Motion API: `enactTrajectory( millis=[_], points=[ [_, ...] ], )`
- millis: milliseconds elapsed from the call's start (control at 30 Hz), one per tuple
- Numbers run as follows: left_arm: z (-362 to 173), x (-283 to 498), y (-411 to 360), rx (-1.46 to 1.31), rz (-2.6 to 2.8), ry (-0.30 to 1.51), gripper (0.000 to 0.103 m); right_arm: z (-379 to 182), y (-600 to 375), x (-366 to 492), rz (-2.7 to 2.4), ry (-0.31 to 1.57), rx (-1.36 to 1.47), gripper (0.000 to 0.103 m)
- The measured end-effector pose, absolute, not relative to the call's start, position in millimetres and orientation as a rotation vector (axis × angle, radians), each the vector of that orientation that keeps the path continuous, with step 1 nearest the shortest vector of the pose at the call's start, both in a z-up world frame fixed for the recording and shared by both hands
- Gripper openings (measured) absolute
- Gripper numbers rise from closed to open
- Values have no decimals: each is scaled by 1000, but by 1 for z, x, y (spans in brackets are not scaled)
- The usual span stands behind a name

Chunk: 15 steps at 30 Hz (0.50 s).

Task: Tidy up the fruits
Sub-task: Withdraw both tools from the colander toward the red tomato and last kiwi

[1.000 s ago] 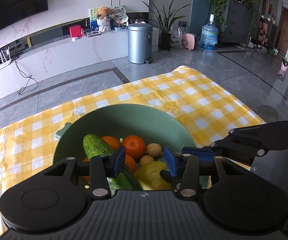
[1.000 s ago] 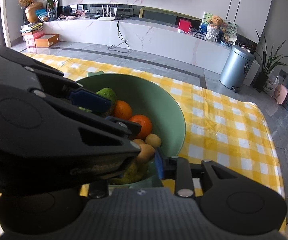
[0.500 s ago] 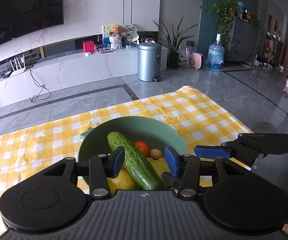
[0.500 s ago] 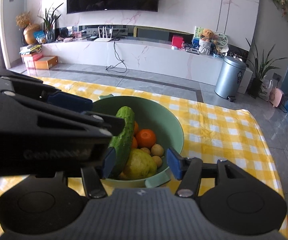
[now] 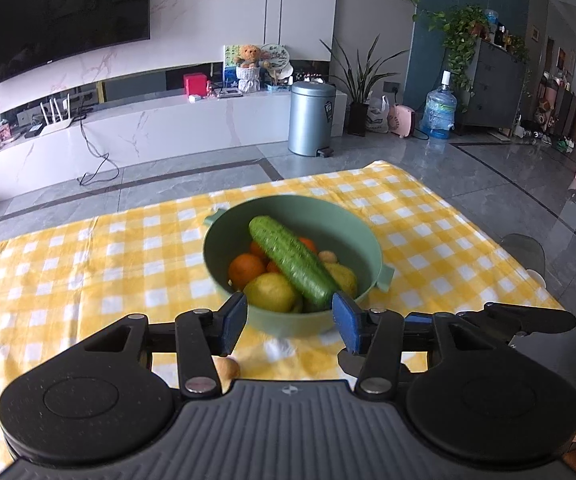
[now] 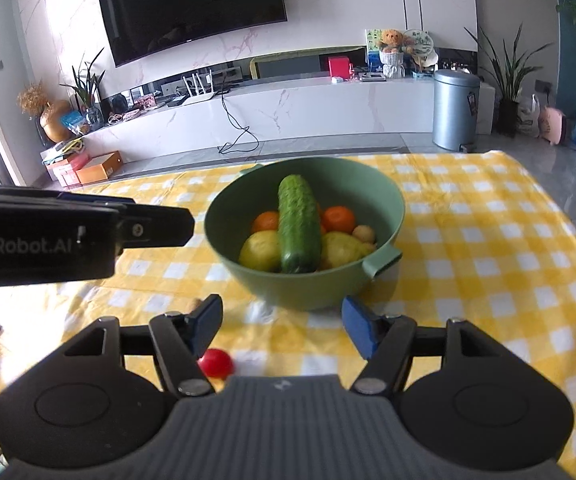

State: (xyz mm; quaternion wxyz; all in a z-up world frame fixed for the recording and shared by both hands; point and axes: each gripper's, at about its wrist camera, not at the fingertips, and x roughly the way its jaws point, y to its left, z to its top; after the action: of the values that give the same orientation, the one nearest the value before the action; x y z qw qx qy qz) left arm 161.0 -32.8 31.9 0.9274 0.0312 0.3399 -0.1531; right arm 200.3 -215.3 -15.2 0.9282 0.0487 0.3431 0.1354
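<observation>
A green bowl (image 5: 364, 240) (image 6: 388, 184) stands on the yellow checked cloth (image 5: 87, 264). A cucumber (image 5: 292, 266) (image 6: 299, 226) lies on top of oranges (image 5: 246, 270), lemons (image 5: 269, 292) and small tan fruits (image 6: 364, 234) in it. My left gripper (image 5: 290, 322) is open and empty, just short of the bowl; it also shows at the left of the right wrist view (image 6: 79, 236). My right gripper (image 6: 281, 322) is open and empty before the bowl. A small tan fruit (image 5: 227, 367) and a red tomato (image 6: 215, 362) lie on the cloth near me.
The cloth's right edge drops to a grey floor (image 5: 488, 184). A metal bin (image 5: 312, 118) and a white TV bench (image 5: 167, 128) stand far behind. Cardboard boxes (image 6: 95, 166) sit at the far left.
Both grippers have drawn back and up from the bowl. The cucumber now lies on top of the fruit. The loose tan fruit and the tomato have come into view.
</observation>
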Motion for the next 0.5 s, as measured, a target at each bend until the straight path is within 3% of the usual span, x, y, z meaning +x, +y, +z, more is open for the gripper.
enactTrajectory(
  millis=[500],
  points=[
    [-17, 144, 17, -13, -278, 771, 58, -46, -187, 182, 290, 739, 97, 67]
  ],
)
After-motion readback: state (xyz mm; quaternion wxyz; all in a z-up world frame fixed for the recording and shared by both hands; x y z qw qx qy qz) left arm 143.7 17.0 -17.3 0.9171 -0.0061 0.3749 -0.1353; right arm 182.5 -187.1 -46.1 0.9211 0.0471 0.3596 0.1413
